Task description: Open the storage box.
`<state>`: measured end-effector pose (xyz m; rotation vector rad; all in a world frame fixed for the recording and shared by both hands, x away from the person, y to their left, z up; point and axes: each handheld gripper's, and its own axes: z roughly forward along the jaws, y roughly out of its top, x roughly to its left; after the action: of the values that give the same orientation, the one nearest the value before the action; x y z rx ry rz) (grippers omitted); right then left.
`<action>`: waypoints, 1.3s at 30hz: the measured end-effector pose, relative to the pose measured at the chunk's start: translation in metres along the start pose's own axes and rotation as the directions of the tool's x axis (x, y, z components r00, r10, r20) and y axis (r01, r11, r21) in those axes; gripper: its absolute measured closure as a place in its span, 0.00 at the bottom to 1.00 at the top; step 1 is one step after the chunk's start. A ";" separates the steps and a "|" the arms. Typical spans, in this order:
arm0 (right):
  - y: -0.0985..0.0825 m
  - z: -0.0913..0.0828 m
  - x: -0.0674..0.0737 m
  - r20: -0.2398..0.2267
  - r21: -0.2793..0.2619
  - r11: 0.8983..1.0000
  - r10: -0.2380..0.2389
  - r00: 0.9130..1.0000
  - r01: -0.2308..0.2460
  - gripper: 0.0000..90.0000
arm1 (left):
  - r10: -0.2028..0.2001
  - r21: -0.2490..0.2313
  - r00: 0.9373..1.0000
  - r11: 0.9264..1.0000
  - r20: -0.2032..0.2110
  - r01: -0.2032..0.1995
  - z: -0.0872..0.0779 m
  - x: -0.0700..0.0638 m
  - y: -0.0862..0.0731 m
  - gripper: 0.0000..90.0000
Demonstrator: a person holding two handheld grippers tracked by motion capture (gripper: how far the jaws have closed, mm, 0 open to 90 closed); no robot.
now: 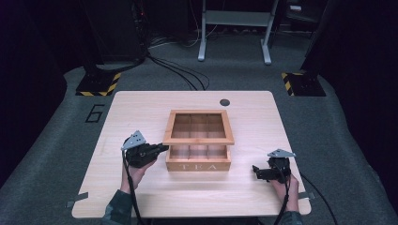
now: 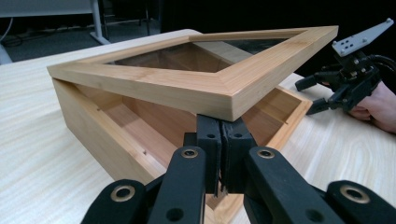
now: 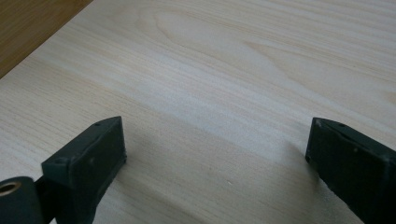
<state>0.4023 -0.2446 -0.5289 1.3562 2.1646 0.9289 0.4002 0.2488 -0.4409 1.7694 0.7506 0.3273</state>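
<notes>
- The wooden tea box sits near the middle of the tabletop, its long side running left to right in the high view and the front face lettered "TEA" turned toward the person.
- Its lid, a wooden frame around a clear pane, is raised at the front and tilts up and away; the far edge lies at the back of the box. The divided compartments show through the pane and in the gap below the front rail.
- The left gripper is closed, jaws pressed together, at the lid's front left corner; in the left gripper view the jaw tips sit right under the lifted corner of the lid, touching it from below, with the box open underneath.
- The right gripper rests low over the tabletop to the right of the box, well apart from it, jaws spread wide and holding nothing; the right gripper view shows bare wood between them.
- Open tabletop lies on every side of the box, with the widest bare stretch along the near edge between the two hands.
- A small dark round inset sits near the far edge, behind the box.
- Beyond the tabletop, on the grey floor, stand a metal frame and trailing cables, well away from the box.
</notes>
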 end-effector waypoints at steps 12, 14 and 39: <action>0.000 0.000 0.000 0.000 0.000 1.000 -0.001 1.000 0.001 0.05 | 0.012 -0.029 1.000 1.000 -0.003 -0.012 0.005 0.008 0.020 0.97; 0.000 0.000 0.000 0.000 0.000 1.000 -0.001 1.000 0.001 0.05 | 0.013 -0.030 1.000 0.999 -0.004 -0.013 0.006 0.008 0.022 0.97; 0.000 0.000 0.000 -0.001 -0.001 1.000 0.003 1.000 -0.003 0.05 | 0.042 -0.056 0.999 0.998 -0.022 -0.043 0.015 0.020 0.053 0.97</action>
<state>0.4023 -0.2444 -0.5289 1.3590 2.1627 0.9315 0.4405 0.2416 -0.3998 1.7330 0.7125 0.3924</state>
